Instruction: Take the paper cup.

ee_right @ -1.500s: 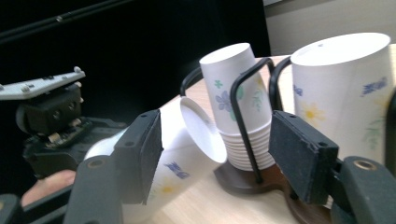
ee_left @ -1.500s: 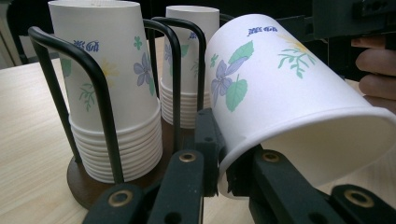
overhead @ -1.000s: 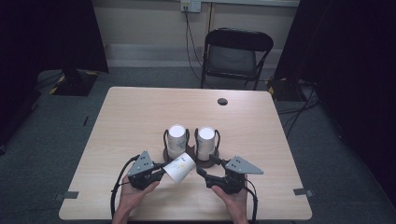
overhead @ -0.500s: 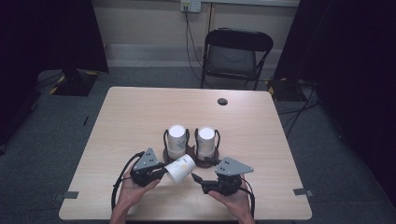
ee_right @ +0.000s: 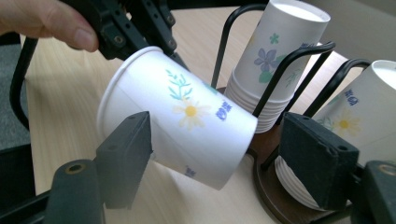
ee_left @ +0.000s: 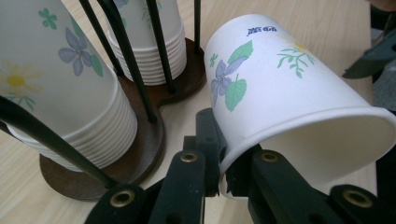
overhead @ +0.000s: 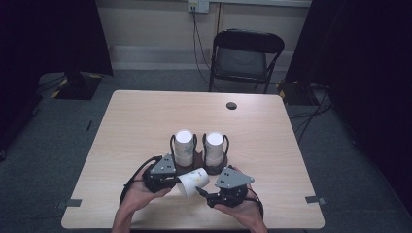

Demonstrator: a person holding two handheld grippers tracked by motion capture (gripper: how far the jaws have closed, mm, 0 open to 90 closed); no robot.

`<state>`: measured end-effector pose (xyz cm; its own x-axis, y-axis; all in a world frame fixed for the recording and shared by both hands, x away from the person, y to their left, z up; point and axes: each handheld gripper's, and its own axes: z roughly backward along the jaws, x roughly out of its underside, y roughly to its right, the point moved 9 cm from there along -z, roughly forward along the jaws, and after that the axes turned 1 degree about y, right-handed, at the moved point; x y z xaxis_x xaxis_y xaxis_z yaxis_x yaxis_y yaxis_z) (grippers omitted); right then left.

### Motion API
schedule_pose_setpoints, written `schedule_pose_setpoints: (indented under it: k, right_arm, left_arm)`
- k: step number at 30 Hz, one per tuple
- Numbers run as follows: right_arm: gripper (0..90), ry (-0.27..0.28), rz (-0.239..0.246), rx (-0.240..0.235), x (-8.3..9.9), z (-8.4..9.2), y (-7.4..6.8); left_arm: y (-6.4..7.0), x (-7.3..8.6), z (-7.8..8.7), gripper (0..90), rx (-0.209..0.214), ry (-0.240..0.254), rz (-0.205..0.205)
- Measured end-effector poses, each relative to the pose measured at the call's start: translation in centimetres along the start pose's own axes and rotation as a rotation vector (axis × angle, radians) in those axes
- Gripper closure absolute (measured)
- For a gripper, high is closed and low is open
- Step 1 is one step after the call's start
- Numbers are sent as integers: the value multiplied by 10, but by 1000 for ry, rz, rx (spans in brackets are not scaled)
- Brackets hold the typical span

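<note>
A white paper cup with a flower print hangs tilted on its side just above the table, in front of the cup holder. My left gripper is shut on the cup's rim, one jaw inside and one outside. My right gripper is open, its jaws standing wide on either side of the cup's closed end without touching it. In the high view the left gripper sits left of the cup and the right gripper right of it.
A dark wooden holder with black wire loops carries two upside-down stacks of the same cups, close behind the held cup. A small round cable hole lies far back on the table. A folding chair stands beyond.
My right gripper has moved left and toward the person, bringing its open jaws around the cup's closed end. My left gripper and the cup shifted slightly right.
</note>
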<state>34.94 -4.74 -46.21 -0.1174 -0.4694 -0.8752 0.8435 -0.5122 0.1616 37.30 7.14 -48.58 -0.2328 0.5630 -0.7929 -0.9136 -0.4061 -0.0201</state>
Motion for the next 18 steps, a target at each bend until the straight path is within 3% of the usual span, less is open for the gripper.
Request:
schedule_pose_setpoints:
  k: [7,14,18]
  right_arm:
    - [238,-31,97,-25,-4,-4,-9]
    - [208,-77,237,-13,-9,-10,-17]
    - [182,-113,321,-5,-7,-14,-23]
  left_arm:
    - [0,-6,0,863,23,-27,-26]
    - [-2,-9,4,863,41,-67,-21]
    - [-1,-9,5,867,74,-98,-33]
